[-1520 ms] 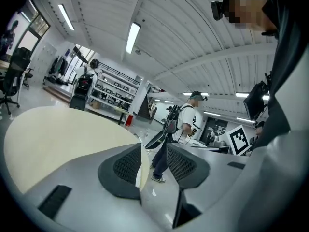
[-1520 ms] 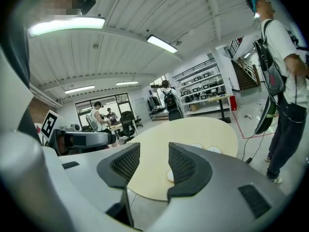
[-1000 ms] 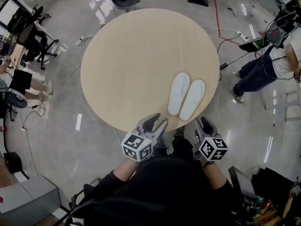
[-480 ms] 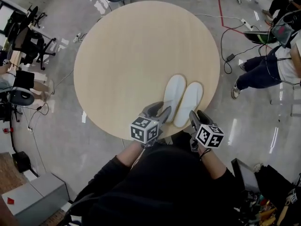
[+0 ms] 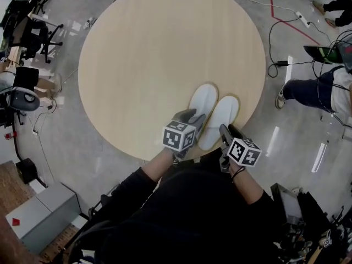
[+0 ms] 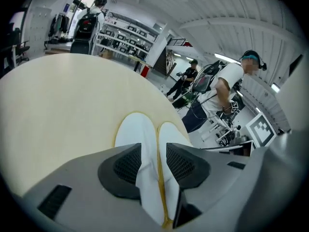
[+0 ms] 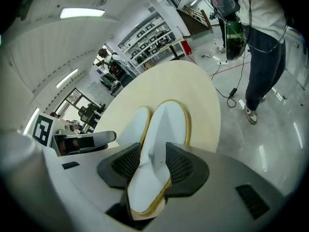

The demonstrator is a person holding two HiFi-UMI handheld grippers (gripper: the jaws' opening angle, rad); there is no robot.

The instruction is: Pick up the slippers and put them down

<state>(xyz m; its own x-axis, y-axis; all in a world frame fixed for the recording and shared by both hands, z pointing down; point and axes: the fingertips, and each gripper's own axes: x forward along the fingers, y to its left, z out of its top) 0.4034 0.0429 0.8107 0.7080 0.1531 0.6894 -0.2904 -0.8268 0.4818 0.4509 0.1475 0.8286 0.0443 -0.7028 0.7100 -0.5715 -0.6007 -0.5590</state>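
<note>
Two white slippers with tan edging lie side by side on the round wooden table (image 5: 165,54), near its near right edge. The left slipper (image 5: 203,102) (image 6: 131,132) has my left gripper (image 5: 193,118) (image 6: 148,162) low over its heel, jaws open and straddling its inner edge. Over the right slipper (image 5: 222,117) (image 7: 166,122) my right gripper (image 5: 227,131) (image 7: 152,164) hangs open, heel end between the jaws. Neither gripper's pads press on a slipper. The heels are partly hidden under the grippers.
A person (image 5: 330,87) stands on the floor right of the table, with cables (image 5: 278,65) beside them. Office chairs (image 5: 27,32) sit at the left. A grey cabinet (image 5: 38,219) is at the lower left.
Both grippers have moved forward and down from the table's near edge to the slippers' heels. Their jaws look equally wide. The slippers have not moved.
</note>
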